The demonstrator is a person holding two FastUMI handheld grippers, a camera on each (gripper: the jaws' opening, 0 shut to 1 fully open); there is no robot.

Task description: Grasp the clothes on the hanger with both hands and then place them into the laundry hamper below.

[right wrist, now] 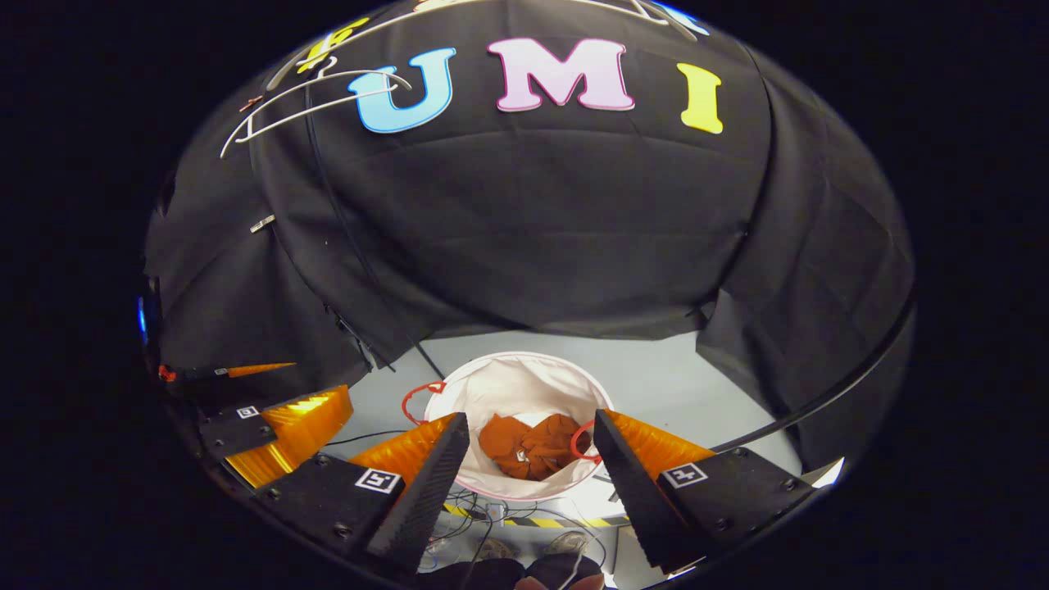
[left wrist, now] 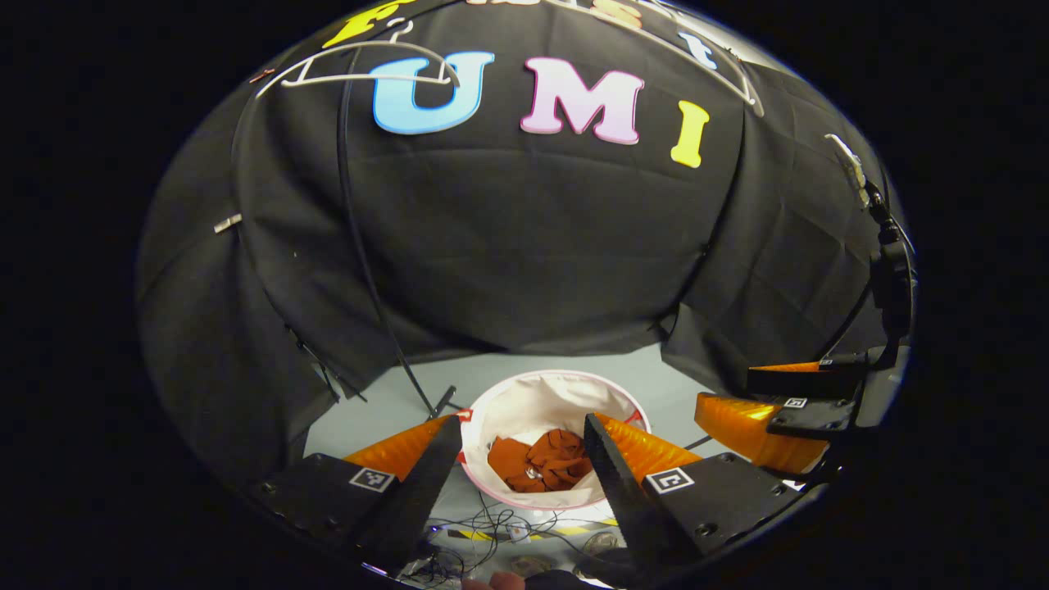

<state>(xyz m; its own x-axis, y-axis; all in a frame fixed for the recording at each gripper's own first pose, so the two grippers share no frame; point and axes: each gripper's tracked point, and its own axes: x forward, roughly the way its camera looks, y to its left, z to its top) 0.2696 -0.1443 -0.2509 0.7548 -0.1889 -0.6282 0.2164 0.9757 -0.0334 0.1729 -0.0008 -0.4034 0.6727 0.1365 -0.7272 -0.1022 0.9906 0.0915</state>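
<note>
The rust-orange clothes point(left wrist: 542, 460) lie crumpled inside the white hamper point(left wrist: 524, 401), at 6 o'clock below the bare hanger point(left wrist: 369, 70). Both tools, left point(left wrist: 522, 438) and right point(right wrist: 531, 434), hang released, holding nothing. The fabric looks light, soft and floppy; bunched folds offer the best hold.

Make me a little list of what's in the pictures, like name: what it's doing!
clothes: rust-orange, crumpled at the bottom of the hamper
laundry hamper: white, round, on the grey floor
hanger: white, bare, up on the wall
left gripper: open, holding nothing, above the hamper
right gripper: open, holding nothing, above the hamper
</note>
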